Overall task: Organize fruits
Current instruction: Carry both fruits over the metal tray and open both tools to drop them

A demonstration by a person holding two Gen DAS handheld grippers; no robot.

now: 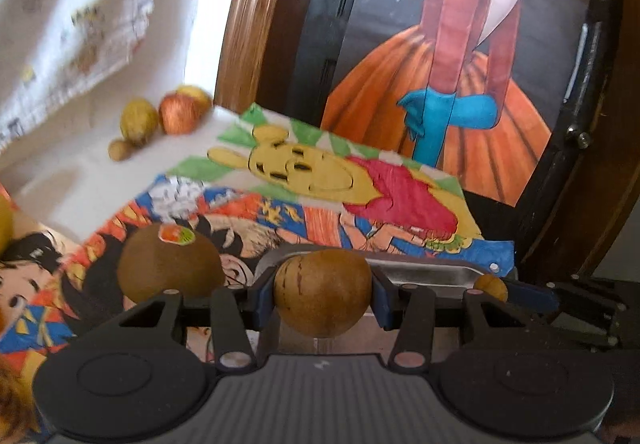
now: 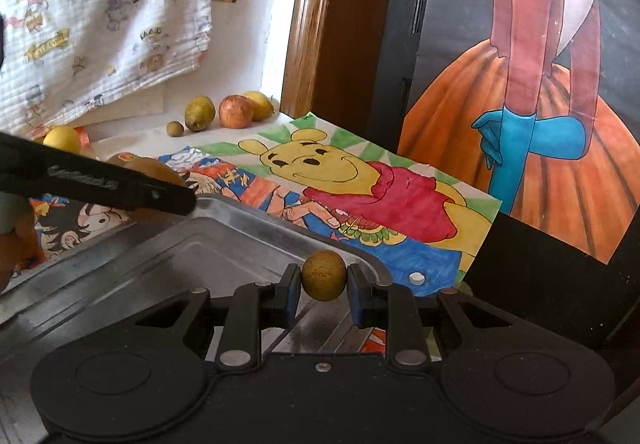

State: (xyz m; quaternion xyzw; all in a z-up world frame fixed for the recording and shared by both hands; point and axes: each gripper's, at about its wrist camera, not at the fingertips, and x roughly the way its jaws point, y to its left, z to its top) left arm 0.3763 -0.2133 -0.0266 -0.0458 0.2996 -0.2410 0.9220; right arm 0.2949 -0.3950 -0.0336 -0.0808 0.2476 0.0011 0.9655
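My left gripper is shut on a round brown fruit, held just above the near left rim of a steel tray. A kiwi with a sticker lies on the drawings to its left. My right gripper is shut on a small yellow-brown fruit over the tray's right corner. In the right wrist view a finger of the left gripper crosses the tray's far left rim, and the brown fruit shows behind it.
At the back by the wall lie an apple, a pear, a yellow fruit and a small brown fruit. A lemon sits at the left. Coloured drawings cover the table. A painted dark panel stands at the right.
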